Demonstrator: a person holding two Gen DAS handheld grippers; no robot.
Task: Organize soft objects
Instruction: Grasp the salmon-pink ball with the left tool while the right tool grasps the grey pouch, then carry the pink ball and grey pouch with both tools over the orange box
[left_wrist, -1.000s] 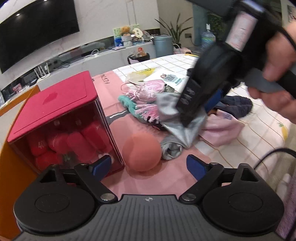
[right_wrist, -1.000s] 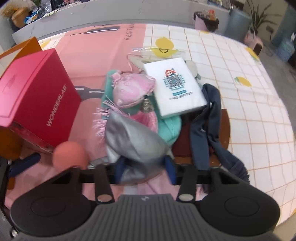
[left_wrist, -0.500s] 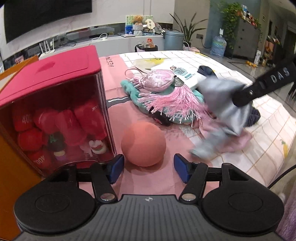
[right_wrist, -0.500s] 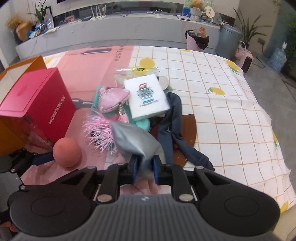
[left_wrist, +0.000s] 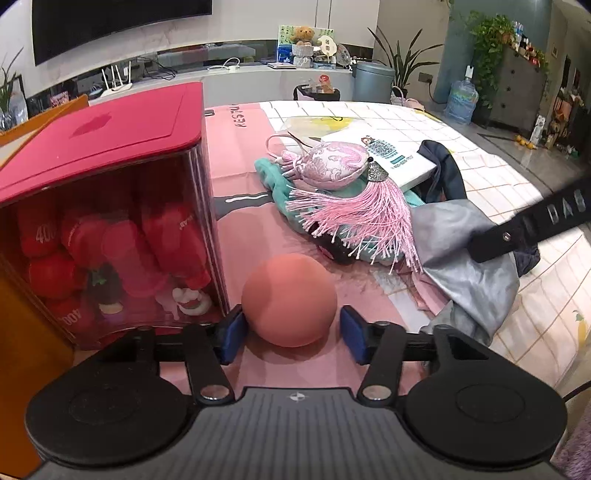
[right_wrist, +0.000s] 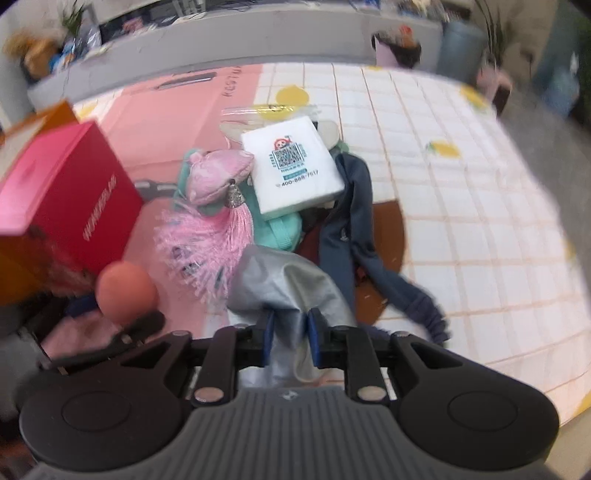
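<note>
Your left gripper (left_wrist: 290, 328) fingers sit spread around the ball (left_wrist: 289, 300) at six o'clock, not yet clenched, while the right gripper (right_wrist: 289, 331) pinches the grey cloth (right_wrist: 284, 284); closing off-centre could squirt the ball against the red box (left_wrist: 103, 199).

A home living room is indicated. A large dark curved television screen (left_wrist: 122, 27) is mounted on a pale marble-look wall. Below the television, a long low white media console (left_wrist: 258, 79) is seen, on which a white router with upright antennas (left_wrist: 120, 83) and a small brown teddy bear (left_wrist: 304, 35) are placed. To the right of the television, a grey lidded bin (left_wrist: 371, 83), leafy green potted plants (left_wrist: 487, 40) and a clear blue water jug (left_wrist: 460, 101) are set on the floor. In front of the television, a lemon-printed checked cloth (right_wrist: 461, 221) is spread over a table.
</note>
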